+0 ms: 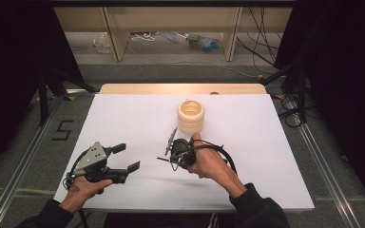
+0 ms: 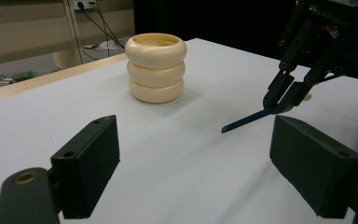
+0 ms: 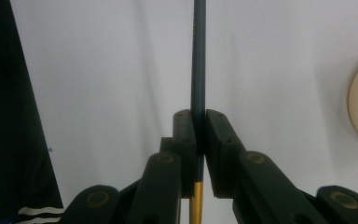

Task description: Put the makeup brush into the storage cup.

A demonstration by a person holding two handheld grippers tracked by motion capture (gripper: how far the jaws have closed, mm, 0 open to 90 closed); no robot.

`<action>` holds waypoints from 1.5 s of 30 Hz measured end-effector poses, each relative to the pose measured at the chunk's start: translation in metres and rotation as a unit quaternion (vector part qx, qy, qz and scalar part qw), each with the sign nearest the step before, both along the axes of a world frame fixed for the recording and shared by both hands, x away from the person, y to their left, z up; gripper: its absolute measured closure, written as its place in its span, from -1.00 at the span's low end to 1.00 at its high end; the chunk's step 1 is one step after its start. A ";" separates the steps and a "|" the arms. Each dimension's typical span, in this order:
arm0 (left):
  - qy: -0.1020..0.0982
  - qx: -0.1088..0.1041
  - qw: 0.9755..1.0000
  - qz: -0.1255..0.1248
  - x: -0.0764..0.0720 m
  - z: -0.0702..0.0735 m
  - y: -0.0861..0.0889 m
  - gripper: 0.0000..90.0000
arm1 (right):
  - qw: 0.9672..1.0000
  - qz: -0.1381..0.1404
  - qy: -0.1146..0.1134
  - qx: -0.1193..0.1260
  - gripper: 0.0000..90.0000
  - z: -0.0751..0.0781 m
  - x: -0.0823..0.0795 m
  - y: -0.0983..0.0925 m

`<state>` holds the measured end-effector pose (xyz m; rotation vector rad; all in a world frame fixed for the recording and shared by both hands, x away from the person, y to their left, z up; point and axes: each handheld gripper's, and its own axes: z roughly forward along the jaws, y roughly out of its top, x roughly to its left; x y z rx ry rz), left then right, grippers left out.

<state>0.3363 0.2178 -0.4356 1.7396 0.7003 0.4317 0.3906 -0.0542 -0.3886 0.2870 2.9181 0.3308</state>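
White tabletop [image 1: 123, 118]: right gripper [image 1: 173, 154] clamps pencil [image 3: 198, 70], cream holder [image 1: 190, 115] just beyond, nearer this hand; left gripper [image 1: 123, 161] gapes empty.

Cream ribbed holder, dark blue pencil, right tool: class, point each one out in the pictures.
Cream ribbed holder [image 2: 155, 67]: left gripper view, on its middle ring.
Dark blue pencil [image 3: 198, 60]: right gripper view, on its shaft above the jaws.
Right tool [image 2: 283, 100]: left gripper view, between its fingertips.
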 end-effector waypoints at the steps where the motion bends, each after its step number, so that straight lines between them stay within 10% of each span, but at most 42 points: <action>1: -0.001 0.002 1.000 -0.002 0.000 0.000 -0.001 -0.66 | 1.000 0.000 0.001 -0.002 0.85 0.001 -0.002 0.002; 27: 0.040 0.058 0.995 -0.076 -0.005 -0.010 -0.024 -0.65 | 0.997 0.077 -0.001 -0.021 0.85 0.000 -0.026 0.026; 45: 0.094 0.093 0.984 -0.121 -0.007 -0.019 -0.037 -0.57 | 0.993 0.108 0.007 -0.035 0.85 -0.004 -0.036 0.036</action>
